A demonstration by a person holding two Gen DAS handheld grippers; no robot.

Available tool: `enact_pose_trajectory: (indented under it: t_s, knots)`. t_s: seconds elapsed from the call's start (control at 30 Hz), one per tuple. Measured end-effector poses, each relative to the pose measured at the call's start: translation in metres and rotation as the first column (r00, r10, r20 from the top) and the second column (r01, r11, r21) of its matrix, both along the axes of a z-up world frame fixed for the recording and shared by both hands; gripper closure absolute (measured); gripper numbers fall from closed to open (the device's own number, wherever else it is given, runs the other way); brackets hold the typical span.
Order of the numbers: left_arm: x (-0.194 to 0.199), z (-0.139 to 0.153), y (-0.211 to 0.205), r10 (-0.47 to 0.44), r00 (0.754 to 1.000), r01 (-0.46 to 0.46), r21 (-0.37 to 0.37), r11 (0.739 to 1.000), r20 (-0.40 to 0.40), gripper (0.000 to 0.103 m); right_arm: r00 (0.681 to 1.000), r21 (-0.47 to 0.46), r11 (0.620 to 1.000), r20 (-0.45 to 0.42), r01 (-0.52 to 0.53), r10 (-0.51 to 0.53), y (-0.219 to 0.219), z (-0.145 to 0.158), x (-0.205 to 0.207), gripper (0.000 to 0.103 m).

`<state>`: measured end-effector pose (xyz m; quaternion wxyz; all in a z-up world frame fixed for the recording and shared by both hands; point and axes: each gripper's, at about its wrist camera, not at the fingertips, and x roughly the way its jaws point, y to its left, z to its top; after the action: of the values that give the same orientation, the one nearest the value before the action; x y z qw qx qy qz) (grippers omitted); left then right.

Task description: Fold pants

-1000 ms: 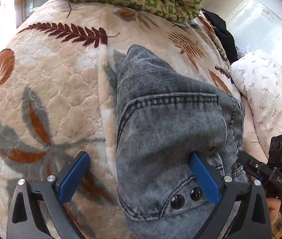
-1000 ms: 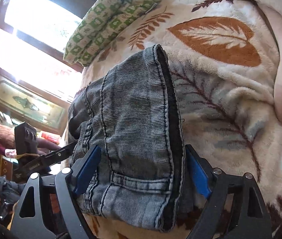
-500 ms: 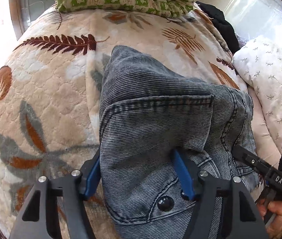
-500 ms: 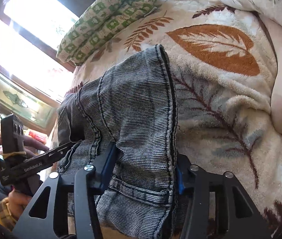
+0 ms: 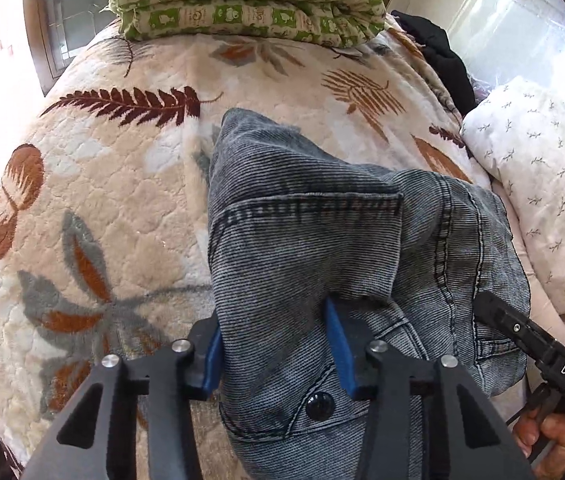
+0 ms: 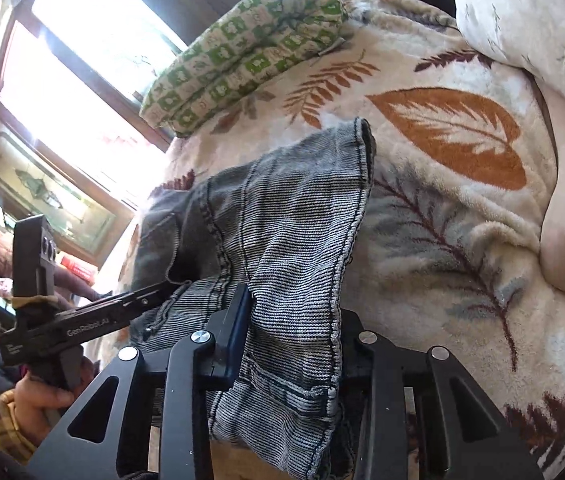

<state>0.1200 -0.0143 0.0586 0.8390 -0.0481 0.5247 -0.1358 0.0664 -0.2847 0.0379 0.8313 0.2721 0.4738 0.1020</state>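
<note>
We've got the left gripper (image 5: 278,344) clamped, blue pads narrow, on a bunched fold of the grey-washed ribbed denim pants (image 5: 322,240) just above the waistband with its black button (image 5: 319,405), and the right gripper (image 6: 294,340) pinched tight on the stitched outer edge of the same pants (image 6: 282,240). The pants lie partly folded in the middle of the cream plush leaf-patterned blanket (image 5: 94,200), well apart from the folded green-and-cream checked quilt (image 5: 242,4) at the far end and near the white sprig-print pillow (image 5: 542,184).
</note>
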Motion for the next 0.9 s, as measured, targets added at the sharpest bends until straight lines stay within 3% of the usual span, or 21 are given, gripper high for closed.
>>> enact_pose_trajectory:
  t_s: [0.1, 0.53, 0.9]
  knots:
    - [-0.002, 0.005, 0.003, -0.012, 1.000, 0.012, -0.039, 0.999, -0.006, 0.069, 1.000, -0.004, 1.000, 0.013, -0.009, 0.009, 0.004, 0.008, 0.000, 0.072]
    - [0.010, 0.053, -0.013, -0.072, 0.994, 0.075, -0.037, 0.996, 0.078, 0.072, 0.997, -0.011, 1.000, 0.079, -0.003, 0.004, -0.001, 0.047, 0.015, 0.074]
    - [0.058, 0.075, -0.011, -0.060, 0.993, 0.062, -0.015, 0.998, 0.106, 0.072, 0.994, -0.029, 0.999, 0.110, -0.018, 0.022, -0.004, 0.064, 0.069, 0.074]
